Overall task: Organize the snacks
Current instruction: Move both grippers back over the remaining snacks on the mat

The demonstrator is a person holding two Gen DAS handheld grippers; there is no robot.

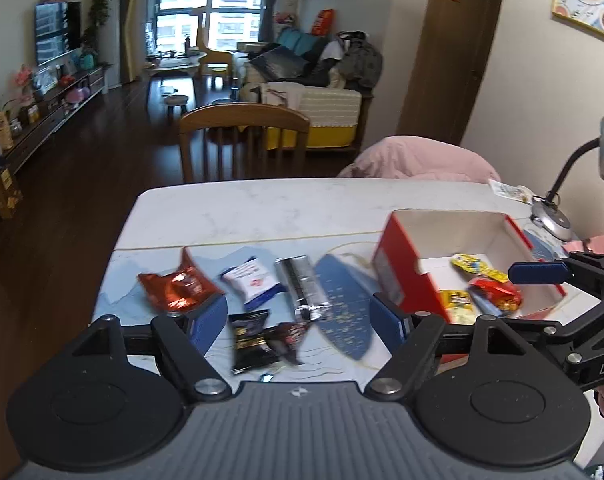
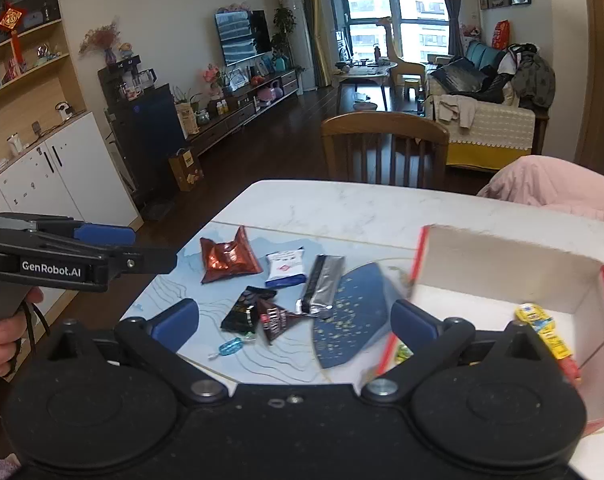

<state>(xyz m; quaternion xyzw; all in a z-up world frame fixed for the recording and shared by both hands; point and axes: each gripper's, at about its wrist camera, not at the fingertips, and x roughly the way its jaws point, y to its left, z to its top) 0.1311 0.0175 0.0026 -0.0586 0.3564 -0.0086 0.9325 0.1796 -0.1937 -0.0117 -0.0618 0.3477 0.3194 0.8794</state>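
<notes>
Loose snacks lie mid-table on the blue mat: a red foil packet (image 2: 229,256), a white-blue packet (image 2: 285,267), a silver bar (image 2: 322,284) and black packets (image 2: 258,314). The red-walled cardboard box (image 2: 502,256) near the table's (image 2: 342,204) right edge holds yellow packets (image 2: 542,330). The left gripper (image 1: 298,320) and right gripper (image 2: 294,320) both stand spread wide, holding nothing.

Both wrist views looked steeply down across the counter (image 1: 262,208) toward the living room, sharing the scattered snacks and the box (image 2: 502,264).

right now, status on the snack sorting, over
Left claw open, empty. Right claw open, empty. Red box holds some snacks; silver packet and others loose on table. Nothing blocking.
</notes>
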